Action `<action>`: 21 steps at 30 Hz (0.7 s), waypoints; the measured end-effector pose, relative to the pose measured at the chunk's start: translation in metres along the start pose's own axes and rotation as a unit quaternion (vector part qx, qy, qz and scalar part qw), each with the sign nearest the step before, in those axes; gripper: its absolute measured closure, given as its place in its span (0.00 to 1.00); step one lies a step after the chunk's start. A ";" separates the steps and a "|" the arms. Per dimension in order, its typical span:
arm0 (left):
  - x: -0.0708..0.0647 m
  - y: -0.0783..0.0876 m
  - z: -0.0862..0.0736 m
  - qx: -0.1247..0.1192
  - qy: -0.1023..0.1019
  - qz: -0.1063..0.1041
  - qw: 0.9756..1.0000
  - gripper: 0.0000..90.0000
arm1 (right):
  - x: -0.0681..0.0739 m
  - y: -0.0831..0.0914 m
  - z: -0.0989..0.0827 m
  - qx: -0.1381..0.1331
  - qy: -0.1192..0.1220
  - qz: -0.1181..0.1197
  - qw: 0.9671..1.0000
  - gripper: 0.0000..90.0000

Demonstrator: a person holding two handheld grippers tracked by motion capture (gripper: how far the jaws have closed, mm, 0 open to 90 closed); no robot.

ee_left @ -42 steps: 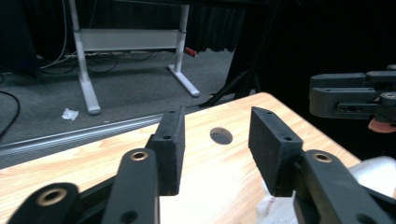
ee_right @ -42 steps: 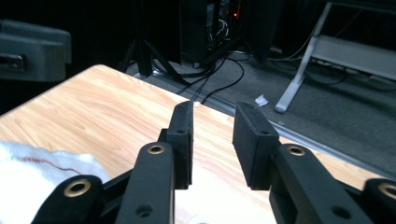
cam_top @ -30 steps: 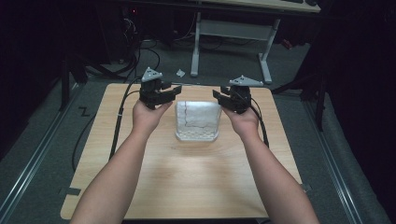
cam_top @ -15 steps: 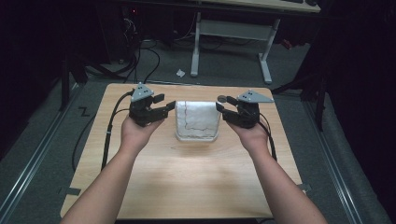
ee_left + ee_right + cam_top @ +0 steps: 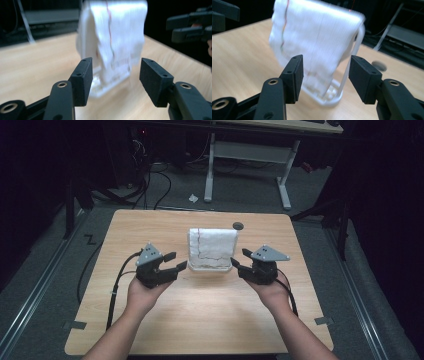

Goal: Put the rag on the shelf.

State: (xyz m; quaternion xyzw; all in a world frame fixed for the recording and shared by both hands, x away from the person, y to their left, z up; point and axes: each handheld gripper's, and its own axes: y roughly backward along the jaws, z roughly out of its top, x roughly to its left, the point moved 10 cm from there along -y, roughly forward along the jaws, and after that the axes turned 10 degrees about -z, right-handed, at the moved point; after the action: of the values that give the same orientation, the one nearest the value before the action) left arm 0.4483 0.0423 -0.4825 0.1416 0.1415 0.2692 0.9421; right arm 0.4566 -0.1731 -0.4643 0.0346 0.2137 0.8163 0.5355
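A white cloth (image 5: 212,247) with a thin red line hangs over a white rack (image 5: 210,267) at the middle of the wooden table (image 5: 200,320). My left gripper (image 5: 175,261) is open, just left of the rack's near corner, with nothing between its jaws. My right gripper (image 5: 239,260) is open too, just right of the rack. In the left gripper view my left gripper (image 5: 115,75) points at the cloth (image 5: 112,37), with the other gripper's jaws at the upper right. In the right gripper view my right gripper (image 5: 325,75) faces the cloth (image 5: 314,42) and the rack's base (image 5: 329,100).
A small dark round disc (image 5: 238,225) lies on the table behind the rack. Beyond the far edge stands a white desk frame (image 5: 250,160) among cables on the floor. Black cables (image 5: 117,285) trail from the left gripper over the table's left side.
Both hands have drawn back toward the near side of the table, from beside the top of the rack to beside its near base. The cloth stays on the rack.
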 end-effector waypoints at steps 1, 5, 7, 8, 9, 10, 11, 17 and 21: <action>-0.001 0.000 -0.008 0.004 0.003 0.000 1.000 0.49 | 0.004 0.000 -0.010 0.010 0.001 0.001 1.000 0.50; -0.007 -0.008 -0.052 0.041 0.016 -0.010 0.999 0.49 | 0.018 0.000 -0.040 0.027 0.006 0.008 1.000 0.50; -0.010 -0.010 -0.074 0.069 0.018 -0.009 0.997 0.49 | 0.026 0.001 -0.055 0.034 0.006 0.012 0.999 0.49; -0.012 -0.010 -0.083 0.077 0.017 -0.009 0.997 0.49 | 0.030 0.002 -0.064 0.039 0.006 0.014 0.999 0.49; -0.016 -0.008 -0.094 0.084 0.022 -0.013 0.996 0.49 | 0.034 0.003 -0.073 0.045 0.002 0.017 0.999 0.49; -0.020 -0.006 -0.099 0.091 0.028 -0.015 0.995 0.48 | 0.038 0.004 -0.083 0.051 0.000 0.021 0.998 0.48; -0.025 -0.003 -0.105 0.098 0.039 -0.021 0.994 0.47 | 0.040 0.005 -0.089 0.054 0.001 0.021 0.998 0.48; -0.047 0.012 -0.121 0.105 0.009 -0.009 0.994 0.45 | 0.040 0.013 -0.124 0.076 0.003 0.020 0.997 0.47; -0.037 0.007 -0.119 0.100 0.034 -0.010 0.994 0.45 | 0.032 0.011 -0.131 0.087 -0.004 0.020 0.996 0.47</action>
State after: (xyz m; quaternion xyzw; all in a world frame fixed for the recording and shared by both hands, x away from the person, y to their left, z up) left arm 0.3736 0.0503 -0.5826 0.2241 0.2007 0.2487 0.9207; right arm 0.3963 -0.1888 -0.5846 0.0883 0.2807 0.8051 0.5150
